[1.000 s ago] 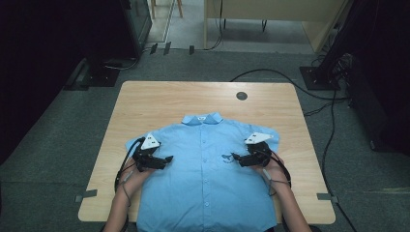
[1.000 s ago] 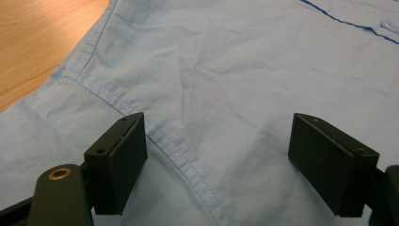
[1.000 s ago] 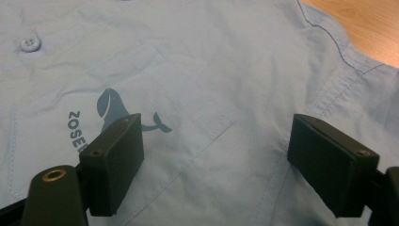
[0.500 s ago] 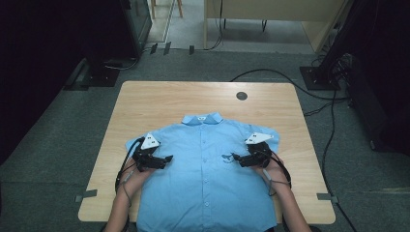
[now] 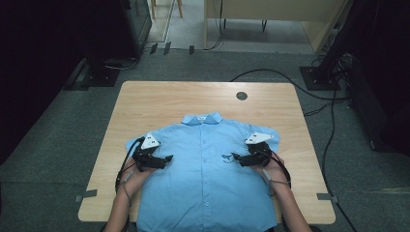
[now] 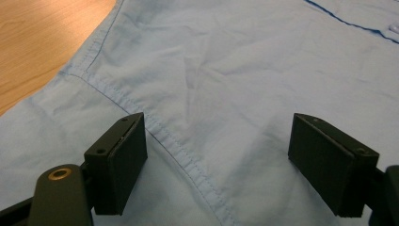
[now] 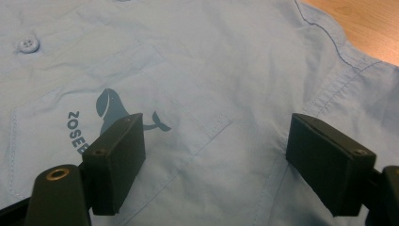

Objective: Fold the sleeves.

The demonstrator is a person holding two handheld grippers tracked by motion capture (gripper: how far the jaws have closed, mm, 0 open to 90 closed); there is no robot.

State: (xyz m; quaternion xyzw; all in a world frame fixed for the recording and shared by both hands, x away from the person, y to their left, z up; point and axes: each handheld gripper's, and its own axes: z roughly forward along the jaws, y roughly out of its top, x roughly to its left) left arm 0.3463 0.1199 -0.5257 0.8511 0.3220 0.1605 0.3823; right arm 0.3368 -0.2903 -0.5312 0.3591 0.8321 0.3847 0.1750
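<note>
On the near half of the pale wooden table (image 5: 159, 104), seen from the high view, a light blue short-sleeved button-up cotton shirt (image 5: 205, 179) lies flat and face up, collar toward the far edge and hem hanging over the near edge. The left gripper (image 5: 164, 159) hovers over the shirt's side toward the table's left edge, the right gripper (image 5: 236, 157) over the side toward the right edge, near a small dark chest print. From the left gripper view, the jaws stand wide apart with nothing between them, above a stitched shoulder seam (image 6: 160, 132) running diagonally across thin, faintly wrinkled cloth. From the right gripper view, the jaws are likewise spread and empty, poised over the chest pocket with its dark whale logo (image 7: 110, 106); a white button (image 7: 27, 45) sits further off. The fabric looks light, soft and limp, likely to sag and bunch when lifted, so pinching the doubled cloth at a seam or the sleeve edge seems the surest hold.
</note>
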